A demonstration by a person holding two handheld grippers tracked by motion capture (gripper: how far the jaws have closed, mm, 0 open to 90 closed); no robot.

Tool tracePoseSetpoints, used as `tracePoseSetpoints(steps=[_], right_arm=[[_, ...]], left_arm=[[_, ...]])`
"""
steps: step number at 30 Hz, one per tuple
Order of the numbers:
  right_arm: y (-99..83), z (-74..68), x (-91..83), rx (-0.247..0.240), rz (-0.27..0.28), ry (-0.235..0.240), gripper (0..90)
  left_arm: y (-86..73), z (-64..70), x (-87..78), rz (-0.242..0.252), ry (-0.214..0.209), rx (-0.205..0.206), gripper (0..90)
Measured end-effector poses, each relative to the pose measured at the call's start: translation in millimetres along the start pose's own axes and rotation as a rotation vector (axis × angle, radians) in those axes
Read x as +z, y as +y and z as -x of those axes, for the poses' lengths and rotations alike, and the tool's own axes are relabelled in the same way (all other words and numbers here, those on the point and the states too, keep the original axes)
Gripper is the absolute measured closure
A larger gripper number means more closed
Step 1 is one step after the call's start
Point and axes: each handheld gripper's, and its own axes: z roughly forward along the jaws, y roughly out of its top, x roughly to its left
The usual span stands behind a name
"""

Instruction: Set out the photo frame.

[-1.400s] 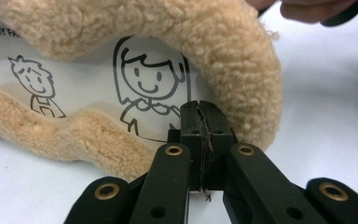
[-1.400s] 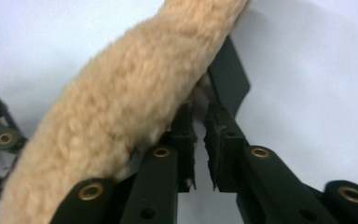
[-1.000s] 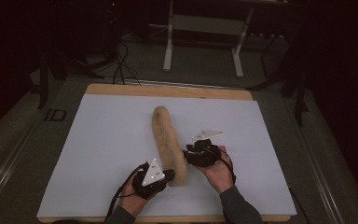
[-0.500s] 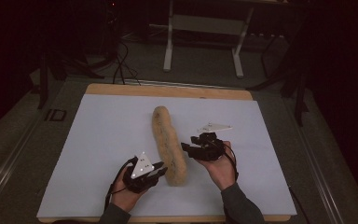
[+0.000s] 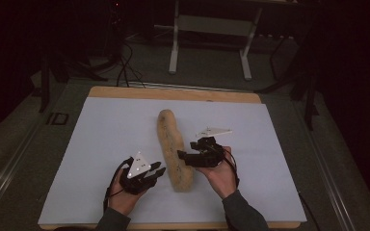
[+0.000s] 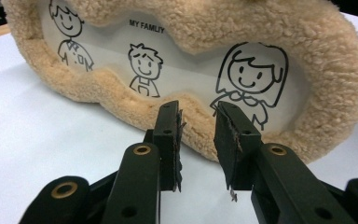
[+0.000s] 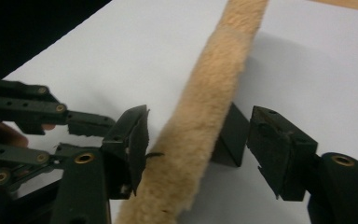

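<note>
High view: plush photo frame [image 5: 173, 149] stands on edge mid white sheet [image 5: 101, 139], running front to back. Left gripper [image 5: 157, 171] just left of frame's near end, not touching. Right gripper [image 5: 183, 156] at frame's right side, near end.

Left gripper view: jaws of left gripper [image 6: 198, 135] parted, nothing btwn them, just short of frame [image 6: 307, 60]; drawn cartoon family faces this way.

Right gripper view: right gripper [image 7: 200, 140] released, jaws spread either side of frame's fuzzy edge [image 7: 205, 116], gap both sides. Left gripper [image 7: 28, 121] beyond frame.

Plush frame [image 5: 173, 147] upright between both claws
</note>
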Motion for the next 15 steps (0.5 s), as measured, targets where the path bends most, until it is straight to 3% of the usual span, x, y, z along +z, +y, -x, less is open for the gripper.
tracePoseSetpoints(steps=[9, 15], right_arm=[[-5.0, -11.2, 18.7, -0.045, -0.08, -0.009, 33.7], [-10.9, -13.7, 26.8, -0.048, -0.114, -0.017, 34.7]], left_arm=[[-0.1, -4.7, -2.7, 0.001, 0.015, -0.014, 70.1], [-0.5, -8.4, -4.3, 0.001, 0.024, -0.021, 69.6]])
